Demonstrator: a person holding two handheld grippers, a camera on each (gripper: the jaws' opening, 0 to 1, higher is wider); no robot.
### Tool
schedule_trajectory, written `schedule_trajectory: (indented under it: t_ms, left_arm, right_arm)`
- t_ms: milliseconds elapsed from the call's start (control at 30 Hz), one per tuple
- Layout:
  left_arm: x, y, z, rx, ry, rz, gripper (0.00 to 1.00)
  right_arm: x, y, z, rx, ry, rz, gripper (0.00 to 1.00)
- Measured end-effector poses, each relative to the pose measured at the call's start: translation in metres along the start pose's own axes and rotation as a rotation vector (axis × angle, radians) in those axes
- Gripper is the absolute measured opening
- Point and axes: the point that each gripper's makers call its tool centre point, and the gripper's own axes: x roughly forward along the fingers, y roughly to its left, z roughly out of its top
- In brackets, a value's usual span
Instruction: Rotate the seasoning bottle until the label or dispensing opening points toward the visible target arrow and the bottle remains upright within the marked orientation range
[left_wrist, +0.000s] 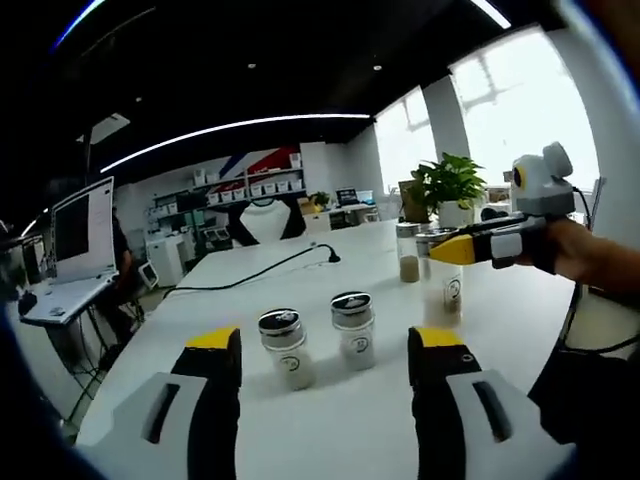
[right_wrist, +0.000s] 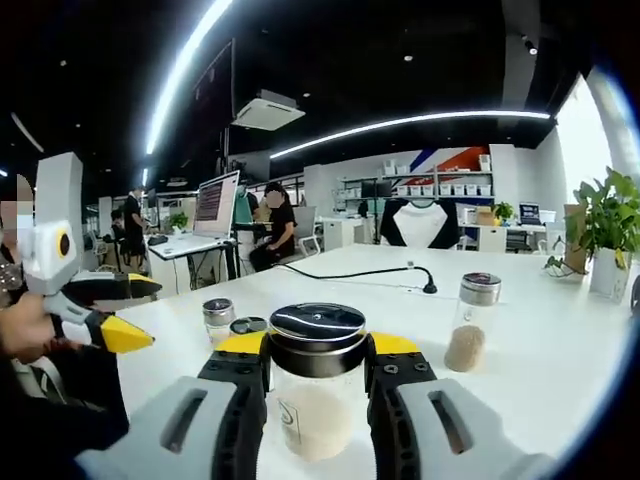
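Note:
My right gripper (right_wrist: 318, 352) is shut on a clear seasoning bottle (right_wrist: 318, 400) with pale powder and a dark metal lid, upright on the white table (right_wrist: 540, 380). The left gripper view shows that gripper (left_wrist: 452, 250) coming in from the right, on the same bottle (left_wrist: 447, 288). My left gripper (left_wrist: 325, 340) is open, low over the table. Two small white-filled bottles (left_wrist: 285, 348) (left_wrist: 353, 325) stand just beyond its fingertips. In the right gripper view the left gripper (right_wrist: 130, 312) is at the left with its jaws apart. A bottle of brown seasoning (right_wrist: 470, 322) (left_wrist: 408, 254) stands upright farther back.
A black power cable (left_wrist: 260, 272) (right_wrist: 370, 272) runs across the table's far half. A potted plant (left_wrist: 448, 185) (right_wrist: 605, 230) stands at the far right edge. A person's hand (left_wrist: 590, 255) holds the right gripper. Desks with monitors (right_wrist: 215, 205) and seated people lie beyond the table.

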Motion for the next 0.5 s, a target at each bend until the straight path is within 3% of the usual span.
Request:
schedule_trajectory:
  t_ms: [300,400,500]
  left_arm:
    - [-0.002,0.006,-0.011,-0.002,0.038,0.011,0.72]
    - [-0.002,0.01,-0.003,-0.001,-0.003,0.038,0.8]
    - [-0.001,0.012,0.0,-0.007,-0.011,0.037,0.81]
  right_arm:
    - [0.016,-0.004,-0.008,-0.017,0.039,0.011,0.34]
    - [0.019,-0.004,-0.008,0.0,0.033,0.019,0.34]
    - [0.022,-0.002,-0.008,0.006,0.032,0.026,0.34]
